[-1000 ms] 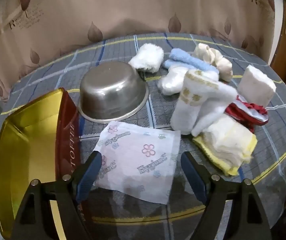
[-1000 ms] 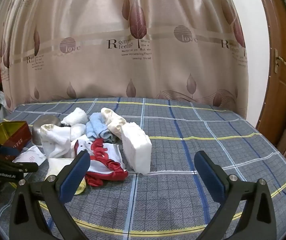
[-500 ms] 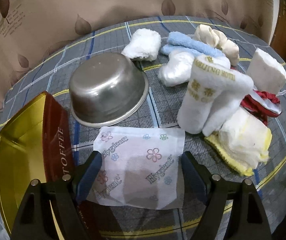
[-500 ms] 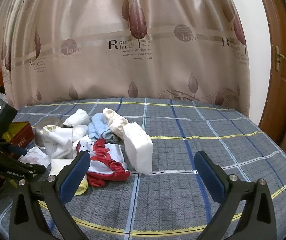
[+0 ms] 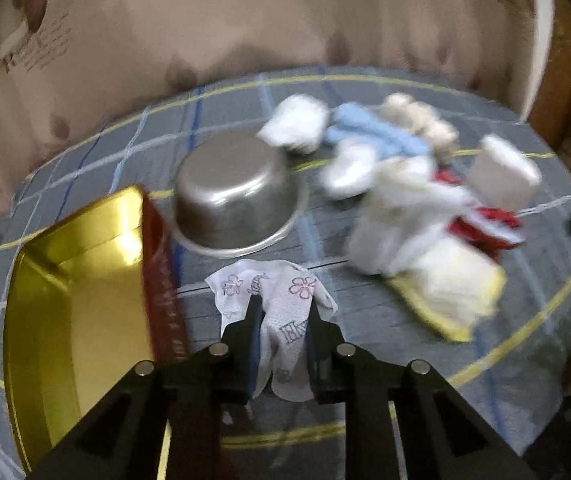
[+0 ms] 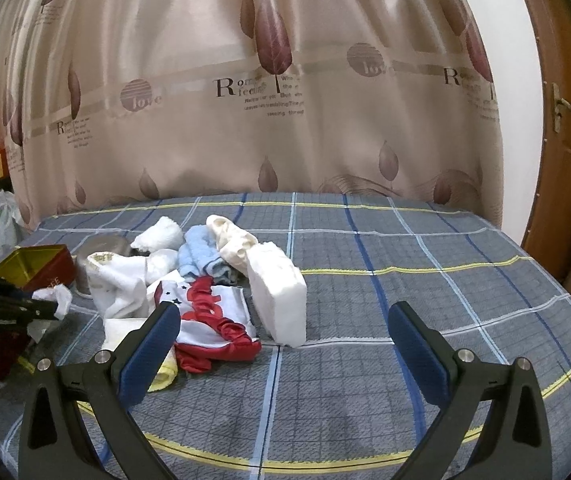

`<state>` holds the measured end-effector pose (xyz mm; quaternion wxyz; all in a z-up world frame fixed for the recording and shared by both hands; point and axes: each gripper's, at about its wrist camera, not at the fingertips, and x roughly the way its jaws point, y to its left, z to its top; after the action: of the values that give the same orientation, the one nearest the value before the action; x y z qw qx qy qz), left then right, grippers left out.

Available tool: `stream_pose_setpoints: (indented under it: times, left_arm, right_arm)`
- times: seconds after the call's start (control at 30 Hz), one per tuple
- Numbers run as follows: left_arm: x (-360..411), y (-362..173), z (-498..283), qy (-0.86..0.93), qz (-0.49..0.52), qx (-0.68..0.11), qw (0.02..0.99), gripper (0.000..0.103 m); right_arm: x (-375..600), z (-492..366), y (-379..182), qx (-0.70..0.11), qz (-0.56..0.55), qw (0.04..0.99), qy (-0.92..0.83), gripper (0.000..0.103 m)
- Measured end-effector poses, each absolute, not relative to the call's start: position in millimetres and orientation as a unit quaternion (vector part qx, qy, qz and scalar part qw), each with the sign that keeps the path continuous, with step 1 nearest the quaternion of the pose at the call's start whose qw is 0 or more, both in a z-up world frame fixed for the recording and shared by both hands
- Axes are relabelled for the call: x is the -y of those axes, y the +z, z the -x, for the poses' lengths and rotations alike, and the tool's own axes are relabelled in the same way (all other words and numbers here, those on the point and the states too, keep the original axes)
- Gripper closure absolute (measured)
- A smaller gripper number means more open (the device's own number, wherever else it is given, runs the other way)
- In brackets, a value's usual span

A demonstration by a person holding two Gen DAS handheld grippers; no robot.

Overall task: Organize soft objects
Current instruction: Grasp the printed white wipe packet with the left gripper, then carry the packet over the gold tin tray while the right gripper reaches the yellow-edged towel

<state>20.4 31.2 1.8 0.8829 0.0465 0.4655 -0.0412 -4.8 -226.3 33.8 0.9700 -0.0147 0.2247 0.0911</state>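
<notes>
STEP: my left tool has just closed, clamped on the tissue pack | RIGHT: my right tool spread apart, empty | NEXT: likely carry pack to gold tin.

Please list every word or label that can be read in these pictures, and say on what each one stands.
"love": curtain
"Ro..." in large letters, then small print too small to read: curtain
"Hy...", partly hidden: flowered packet pinched in the left tongs
Letters on the red tin: too small to read

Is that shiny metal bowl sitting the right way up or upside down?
Upside down. The metal bowl shows its flat base on top, and its wide rim rests on the checked cloth.
</notes>
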Motion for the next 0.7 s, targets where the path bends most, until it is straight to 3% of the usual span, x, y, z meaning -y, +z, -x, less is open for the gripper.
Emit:
stream_pose_setpoints:
  times: [0.2,0.43,0.7]
  left_arm:
    - [-5,31,2,-0.078,-0.021,-0.428,0.9,0.084]
    - [5,49,35,-0.089,0.013,-0.416,0.905,0.084]
    - [0,55,61,-0.072,0.032,-0.418,0.905,0.084]
  right_arm:
    - [230,8,33,-0.226,0.002,0.966,0.126,0.0]
    - [210,14,27,-0.292,0.001,0.929,0.229,0.0]
    - [136,23,20,-0.342,0.098,0.887,0.294,0.0]
